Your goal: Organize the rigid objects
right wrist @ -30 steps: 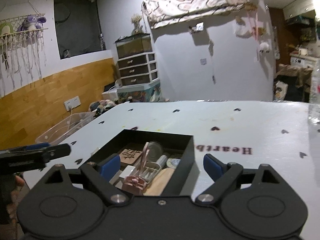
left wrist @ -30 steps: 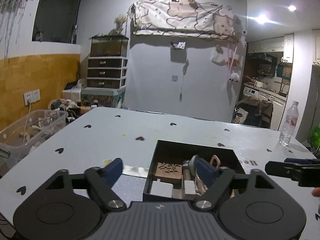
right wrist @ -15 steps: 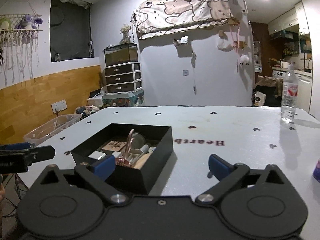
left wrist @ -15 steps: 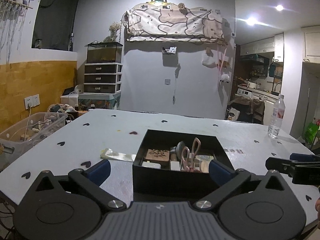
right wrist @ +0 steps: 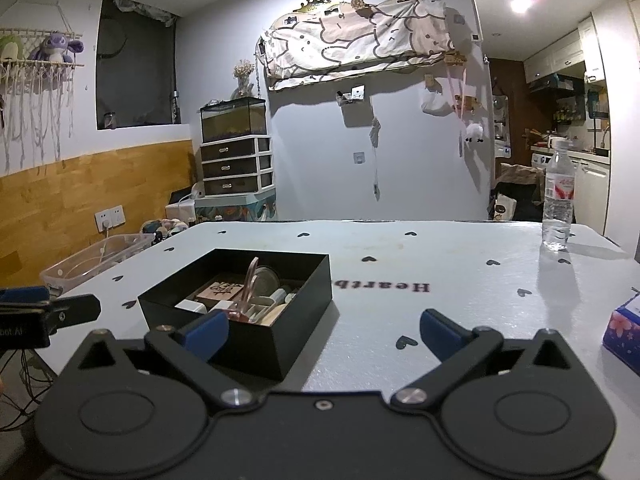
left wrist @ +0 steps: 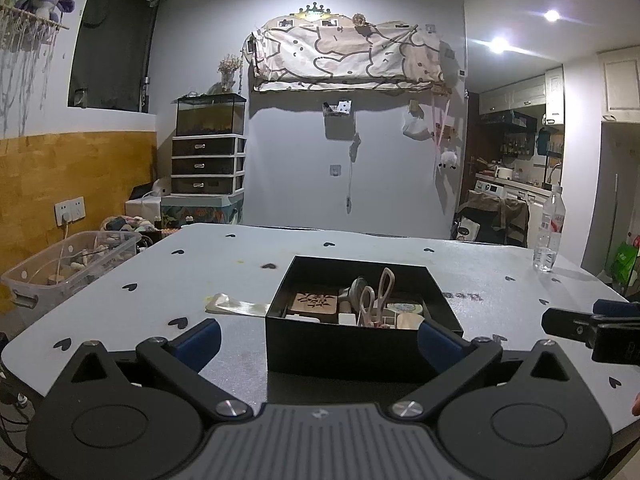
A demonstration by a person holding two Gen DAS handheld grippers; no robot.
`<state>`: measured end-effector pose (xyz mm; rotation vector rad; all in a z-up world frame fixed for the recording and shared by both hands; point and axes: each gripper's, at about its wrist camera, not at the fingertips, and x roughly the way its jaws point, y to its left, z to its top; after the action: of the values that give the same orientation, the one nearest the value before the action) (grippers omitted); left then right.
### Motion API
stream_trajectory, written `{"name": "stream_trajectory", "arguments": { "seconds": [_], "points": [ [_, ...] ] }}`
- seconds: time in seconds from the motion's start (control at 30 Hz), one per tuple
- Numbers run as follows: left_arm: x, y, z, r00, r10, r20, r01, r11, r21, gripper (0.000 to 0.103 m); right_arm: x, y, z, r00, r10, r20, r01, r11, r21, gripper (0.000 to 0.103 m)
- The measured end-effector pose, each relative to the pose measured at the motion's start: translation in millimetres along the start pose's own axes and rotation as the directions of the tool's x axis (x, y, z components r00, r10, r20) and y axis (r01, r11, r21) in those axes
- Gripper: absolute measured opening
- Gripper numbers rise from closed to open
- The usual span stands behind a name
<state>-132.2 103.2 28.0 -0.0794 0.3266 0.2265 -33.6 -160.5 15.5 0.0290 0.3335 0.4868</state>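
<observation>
- The table (left wrist: 360,252) is the largest thing: a pale top dotted with small dark hearts, with the word "Heartb" printed across it in the right wrist view.
- A clear plastic bin (left wrist: 68,264) sits off the table's left edge, below the wood-panelled wall.
- The black box (left wrist: 360,344) stands on the table near its front edge, open at the top and holding a jumble of small things.
- The left gripper (left wrist: 318,338) hangs low at the front edge with its blue-tipped fingers (left wrist: 198,340) spread wide; the box's near wall lies between them and they grip nothing.
- The right gripper (right wrist: 324,330) is just as wide open and empty; its left finger is in line with the box's near corner, its right finger is over bare table.
- A water bottle (right wrist: 558,196) stands upright near the far right corner, well apart from the box.
- A blue box with pink flowers (right wrist: 624,332) shows at the right edge of the right wrist view.
- A flat shiny strip (left wrist: 236,306) lies on the table just beside the box's left wall.
- Inside the box, a wooden tile with a carved pattern (left wrist: 314,302) lies at the left.
- Pink-handled scissors (left wrist: 378,296) stand up in the box's middle, handles uppermost.
</observation>
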Motion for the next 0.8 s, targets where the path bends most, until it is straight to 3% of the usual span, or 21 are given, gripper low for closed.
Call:
{"name": "stream_trajectory", "arguments": {
  "seconds": [0.8],
  "points": [
    [-0.4,-4.7,0.1,1.0,-0.003,0.002,0.003,1.0,0.007,0.103,-3.8,-1.8,-0.6,1.0,-0.006,0.006,0.006,1.0,-0.006,0.103]
  ]
}}
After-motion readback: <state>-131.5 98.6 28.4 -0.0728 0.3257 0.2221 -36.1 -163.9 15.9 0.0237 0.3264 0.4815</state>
